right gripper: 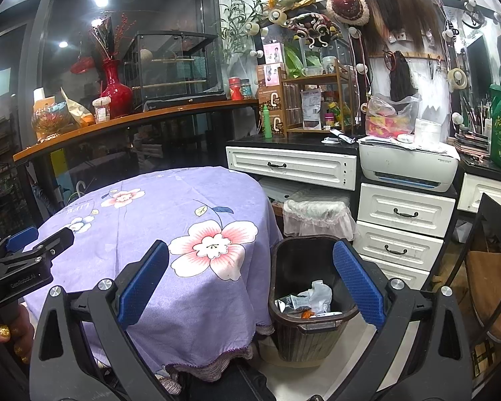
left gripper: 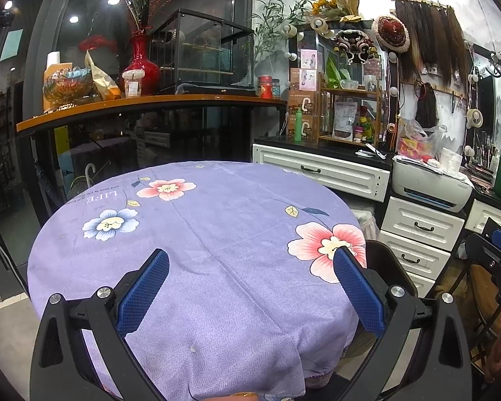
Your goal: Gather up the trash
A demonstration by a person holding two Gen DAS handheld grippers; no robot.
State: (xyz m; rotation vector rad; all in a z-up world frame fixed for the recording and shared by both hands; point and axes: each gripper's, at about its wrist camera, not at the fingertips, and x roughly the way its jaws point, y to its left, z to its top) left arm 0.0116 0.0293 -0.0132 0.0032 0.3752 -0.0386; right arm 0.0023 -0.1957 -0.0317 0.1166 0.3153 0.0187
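Note:
A round table under a purple flowered cloth (left gripper: 217, 234) fills the left wrist view, with nothing lying on it. My left gripper (left gripper: 250, 284) is open and empty above the table's near edge; it also shows in the right wrist view (right gripper: 33, 244) at the left. My right gripper (right gripper: 250, 284) is open and empty, held above the table's right edge and a dark bin (right gripper: 310, 327) on the floor. The bin holds crumpled white paper and wrappers (right gripper: 312, 297). The bin's rim shows in the left wrist view (left gripper: 390, 260).
White drawers (right gripper: 397, 220) and a printer (right gripper: 407, 167) stand to the right behind the bin. A lace-covered basket (right gripper: 317, 217) sits between table and drawers. A wooden counter (right gripper: 133, 117) with a red vase (right gripper: 115, 87) runs behind. A chair (right gripper: 484, 267) is at far right.

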